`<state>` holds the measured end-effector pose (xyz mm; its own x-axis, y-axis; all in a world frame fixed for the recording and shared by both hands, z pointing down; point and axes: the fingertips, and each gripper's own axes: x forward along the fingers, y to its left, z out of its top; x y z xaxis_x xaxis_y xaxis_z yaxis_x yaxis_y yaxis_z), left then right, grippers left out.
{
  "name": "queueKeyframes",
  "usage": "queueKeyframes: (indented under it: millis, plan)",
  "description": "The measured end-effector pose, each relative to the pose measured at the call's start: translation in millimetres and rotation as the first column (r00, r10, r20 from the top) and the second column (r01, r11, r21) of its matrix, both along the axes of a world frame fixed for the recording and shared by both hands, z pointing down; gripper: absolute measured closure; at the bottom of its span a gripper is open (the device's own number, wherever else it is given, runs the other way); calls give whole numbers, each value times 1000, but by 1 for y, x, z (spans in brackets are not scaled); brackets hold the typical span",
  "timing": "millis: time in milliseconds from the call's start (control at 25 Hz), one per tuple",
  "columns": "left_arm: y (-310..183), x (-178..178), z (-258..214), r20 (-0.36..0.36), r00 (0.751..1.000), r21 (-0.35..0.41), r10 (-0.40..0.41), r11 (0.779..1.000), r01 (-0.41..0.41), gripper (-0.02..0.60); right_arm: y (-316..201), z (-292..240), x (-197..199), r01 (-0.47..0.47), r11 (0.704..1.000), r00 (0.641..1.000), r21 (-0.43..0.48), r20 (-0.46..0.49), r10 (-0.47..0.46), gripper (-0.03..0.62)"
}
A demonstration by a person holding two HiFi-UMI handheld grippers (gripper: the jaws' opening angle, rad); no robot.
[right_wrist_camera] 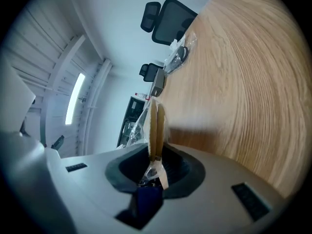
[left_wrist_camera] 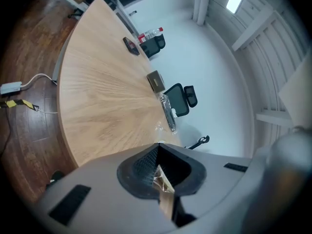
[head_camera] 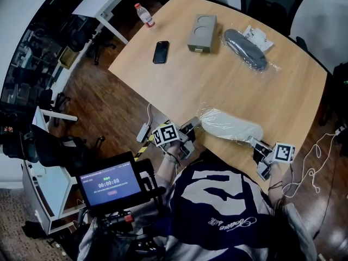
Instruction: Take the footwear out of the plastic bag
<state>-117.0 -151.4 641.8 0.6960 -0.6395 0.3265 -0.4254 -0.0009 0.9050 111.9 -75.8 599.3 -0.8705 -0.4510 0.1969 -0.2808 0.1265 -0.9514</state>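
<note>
On woodgrain table (head_camera: 179, 86), crinkly plastic bag (head_camera: 228, 125)

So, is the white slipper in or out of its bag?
In. The plastic bag wraps the white slipper; left gripper and right gripper pinch its ends.

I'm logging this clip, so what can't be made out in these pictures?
- Head view: text on the timer screen is too small to read.
- Left gripper view: the white slipper is hidden behind the left gripper; only a plastic bag scrap shows.
- Head view: the water bottle label is too small.
</note>
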Motion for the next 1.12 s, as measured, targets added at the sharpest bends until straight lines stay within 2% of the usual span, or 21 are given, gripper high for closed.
queueKeyframes:
  millis: [120,240,280,400,480,560,680,760,840,960,1120]
  plan:
    - [-5,-4,0,61,998,18,-9,1000,8,577,5,-1,-6,-10,1000,1000,2,2,10,522]
    - [-6,-5,7,86,996,-10,-24,1000,25,577,8,1,-9,-31,1000,999,-4,-17,30,522]
    - [-4,-4,10,96,995,-22,-18,1000,20,577,9,4,-9,-38,999,998,-12,-46,38,522]
    - [4,0,21,152,987,-50,47,998,-40,577,13,22,2,-41,999,974,-20,-222,36,518]
    - [7,-2,26,169,983,-70,68,996,-57,577,12,25,7,-52,999,965,-14,-259,47,507]
    - [10,-4,28,164,985,-80,62,996,-49,577,9,22,10,-85,996,971,1,-224,83,500]
    - [11,-6,28,162,985,-81,64,995,-51,577,0,3,6,-134,990,988,40,-76,136,500]
    - [10,-6,28,162,984,-77,73,995,-61,577,-7,-2,1,-159,986,987,42,-24,160,520]
    - [9,-8,28,163,985,-76,58,996,-46,577,-7,2,1,-171,985,984,18,-52,172,525]
    - [5,-15,25,138,990,-72,-6,997,16,577,4,12,15,-155,988,970,0,-187,153,526]
    - [0,-16,18,136,991,-46,-15,999,21,577,9,-3,12,-108,993,977,49,-181,115,528]
